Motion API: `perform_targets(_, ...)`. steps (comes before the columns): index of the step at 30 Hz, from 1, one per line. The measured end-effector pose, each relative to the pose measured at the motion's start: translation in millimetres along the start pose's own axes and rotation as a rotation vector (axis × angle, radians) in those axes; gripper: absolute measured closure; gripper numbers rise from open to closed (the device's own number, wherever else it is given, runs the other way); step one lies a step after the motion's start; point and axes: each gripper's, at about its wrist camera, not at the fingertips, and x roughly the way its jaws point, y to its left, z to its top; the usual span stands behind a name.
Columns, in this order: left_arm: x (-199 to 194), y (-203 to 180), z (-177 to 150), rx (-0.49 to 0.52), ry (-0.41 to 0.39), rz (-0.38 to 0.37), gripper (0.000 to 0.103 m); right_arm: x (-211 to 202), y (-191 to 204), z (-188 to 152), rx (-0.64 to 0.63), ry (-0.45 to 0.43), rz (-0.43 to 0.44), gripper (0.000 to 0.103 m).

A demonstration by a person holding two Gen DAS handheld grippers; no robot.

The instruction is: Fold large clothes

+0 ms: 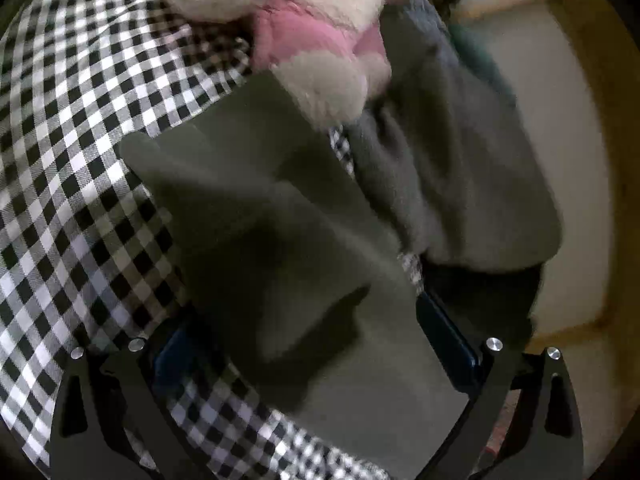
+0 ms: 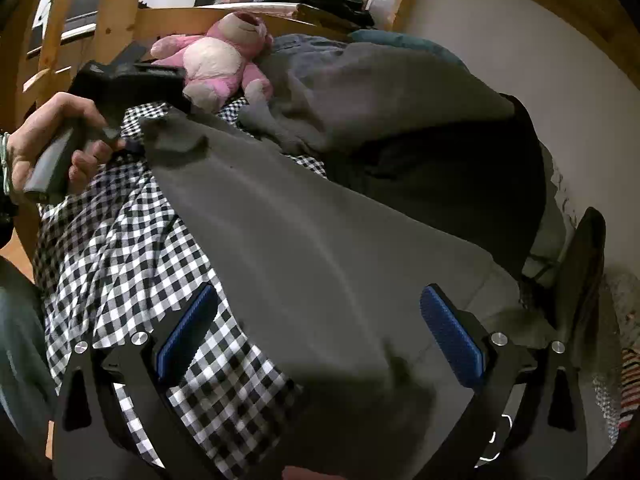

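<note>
Both sets of jaws are spread wide. The right gripper straddles the near hem of the grey garment, lying on the checked bedsheet. It looks soft, floppy, lightish, so I'd pinch corners. The left gripper hovers over its far corner. Further back, the plush toy and piled clothes crowd the room.

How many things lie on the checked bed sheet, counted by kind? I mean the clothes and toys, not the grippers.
Grey garment being folded: 1
Other dark clothes, heaped behind it: at least 2, exact number unclear
Pink plush bear: 1
Total: at least 4 on the checked sheet
</note>
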Motion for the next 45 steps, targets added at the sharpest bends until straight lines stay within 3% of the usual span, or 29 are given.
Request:
perform_targets(5,8,-11,-6,0.069,-0.019,0.036,0.005,2,-11,11,0.059,-0.006,0.092,0.003)
perform_targets(8,6,-19,-30,0.035,-0.036,0.030,0.005,4,-19,40,0.021,-0.010,0.133,0.003)
perform_targets(11,14,-19,-21,0.075,-0.024,0.046,0.005,10,-28,72,0.004,-0.015,0.119,0.003)
perform_targets(14,7,-15,-10,0.043,-0.041,-0.061,0.006,8,-34,75,0.028,-0.015,0.082,0.003)
perform_targets(15,6,-15,-6,0.034,-0.049,-0.096,0.021,10,-34,68,0.036,-0.008,0.095,0.003)
perform_targets(16,7,-17,-2,0.034,-0.050,-0.115,0.042,12,-33,60,0.035,-0.002,0.099,0.003)
perform_targets(17,9,-18,0,0.033,-0.047,-0.113,0.089,16,-28,50,0.019,0.002,0.098,0.003)
perform_targets(18,11,-18,3,0.019,-0.048,-0.125,0.094,21,-21,39,-0.020,0.007,0.080,0.003)
perform_targets(21,13,-29,2,0.040,-0.048,-0.181,0.094,41,12,18,-0.173,0.004,0.036,0.004)
perform_targets(24,-5,-51,-1,0.113,-0.085,-0.240,0.094,58,43,9,-0.266,0.027,0.042,0.024)
perform_targets(26,-18,-73,-4,0.171,-0.103,-0.306,0.095,76,60,7,-0.296,0.070,-0.043,0.032)
perform_targets(29,-36,-110,-9,0.251,-0.102,-0.381,0.095,79,57,9,-0.227,0.091,0.012,0.051)
perform_targets(30,-39,-123,-13,0.277,-0.100,-0.395,0.095,79,51,10,-0.176,0.104,0.036,0.078)
perform_targets(31,-43,-138,-17,0.316,-0.096,-0.413,0.095,79,45,10,-0.137,0.117,0.032,0.090)
perform_targets(34,-53,-186,-34,0.447,-0.089,-0.449,0.095,64,22,7,-0.006,0.087,0.048,0.097)
perform_targets(36,-56,-227,-54,0.549,-0.084,-0.467,0.095,49,4,3,0.084,0.068,0.090,0.097)
perform_targets(39,-53,-270,-83,0.642,-0.064,-0.501,0.095,13,-41,-13,0.283,0.053,0.252,0.094)
perform_targets(41,-45,-302,-111,0.695,-0.036,-0.540,0.095,-10,-77,-26,0.383,0.042,0.262,0.072)
perform_targets(42,-40,-314,-123,0.718,-0.023,-0.548,0.095,-33,-109,-37,0.464,0.008,0.248,0.039)
perform_targets(43,-36,-323,-136,0.742,-0.009,-0.554,0.095,-49,-130,-43,0.516,-0.029,0.244,0.014)
perform_targets(45,-20,-345,-175,0.810,0.033,-0.566,0.095,-90,-197,-60,0.665,-0.093,0.226,0.011)
